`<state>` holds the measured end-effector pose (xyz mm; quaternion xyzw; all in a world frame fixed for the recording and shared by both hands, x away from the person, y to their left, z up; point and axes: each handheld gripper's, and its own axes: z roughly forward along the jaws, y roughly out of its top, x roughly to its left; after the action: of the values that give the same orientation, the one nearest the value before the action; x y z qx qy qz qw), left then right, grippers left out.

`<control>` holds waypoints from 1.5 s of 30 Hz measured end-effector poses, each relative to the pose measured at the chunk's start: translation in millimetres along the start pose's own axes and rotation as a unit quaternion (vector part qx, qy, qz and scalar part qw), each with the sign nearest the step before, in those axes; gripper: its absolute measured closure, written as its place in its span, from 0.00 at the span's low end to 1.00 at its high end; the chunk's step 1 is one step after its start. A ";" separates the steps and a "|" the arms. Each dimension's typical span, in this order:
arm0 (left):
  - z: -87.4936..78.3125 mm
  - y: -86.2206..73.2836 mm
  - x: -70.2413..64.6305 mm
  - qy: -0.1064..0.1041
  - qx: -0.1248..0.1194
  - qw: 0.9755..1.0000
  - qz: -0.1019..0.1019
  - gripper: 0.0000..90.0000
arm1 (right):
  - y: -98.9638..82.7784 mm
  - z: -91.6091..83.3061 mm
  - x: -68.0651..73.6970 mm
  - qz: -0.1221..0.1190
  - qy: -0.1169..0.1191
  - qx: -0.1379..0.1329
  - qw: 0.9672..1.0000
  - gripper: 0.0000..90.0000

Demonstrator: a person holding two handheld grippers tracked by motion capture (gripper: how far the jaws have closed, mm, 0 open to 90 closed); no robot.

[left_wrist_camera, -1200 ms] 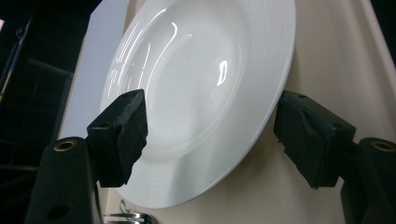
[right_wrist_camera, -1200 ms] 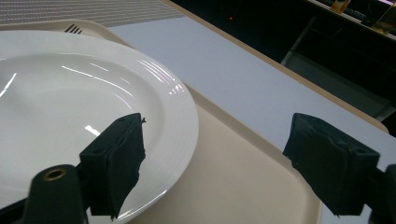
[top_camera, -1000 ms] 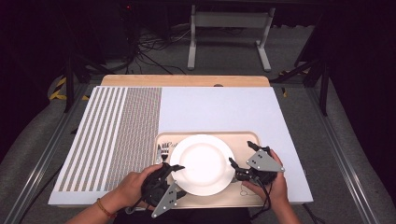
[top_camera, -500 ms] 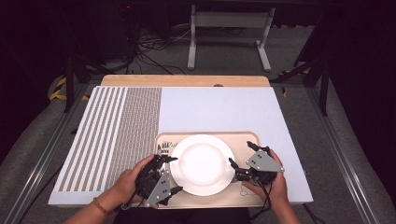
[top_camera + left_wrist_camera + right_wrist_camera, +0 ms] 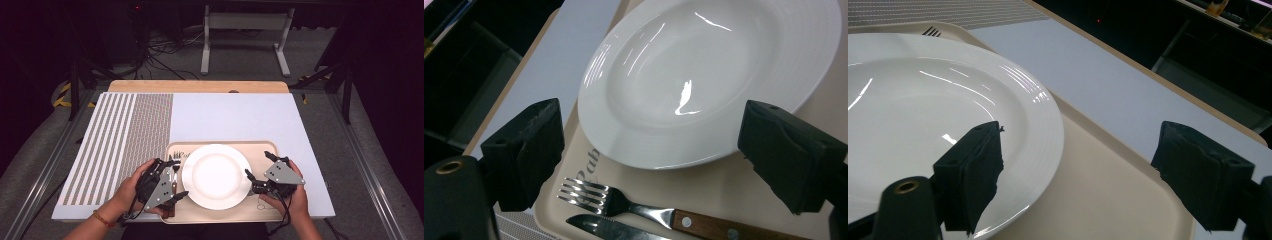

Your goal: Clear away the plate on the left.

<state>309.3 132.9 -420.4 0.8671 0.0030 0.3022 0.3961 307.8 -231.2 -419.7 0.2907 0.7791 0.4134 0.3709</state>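
Both tongs spread, nothing pinched: left tongs (image 5: 176, 179) over fork (image 5: 616, 201), right tongs (image 5: 256, 172) beside plate (image 5: 216, 176); pickup pending.

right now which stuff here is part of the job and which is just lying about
In the job:
- white plate
- fork and knife, beside the plate
- beige tray under them
- left claw and right claw, both open

Lying about:
- striped mat
- white sheet
- metal stand behind the table
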 end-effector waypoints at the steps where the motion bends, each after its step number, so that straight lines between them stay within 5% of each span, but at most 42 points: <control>1: -0.8 -1.1 1.0 0.001 -0.001 1.000 -0.004 0.13 | 0.0 -0.3 -0.2 0.000 0.001 -0.001 1.000 0.22; 15: -17.1 -17.8 16.0 0.016 -0.004 0.999 -0.045 0.13 | 0.8 -1.1 0.4 -0.003 0.005 -0.003 1.000 0.22; 45: -51.2 -48.2 26.6 0.050 0.006 0.995 -0.087 0.12 | 1.0 -0.3 2.3 -0.005 0.010 -0.001 1.000 0.22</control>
<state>315.4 207.5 -413.9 0.8494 0.1000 0.3100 0.4153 306.4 -229.1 -419.5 0.2820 0.7839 0.4152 0.3655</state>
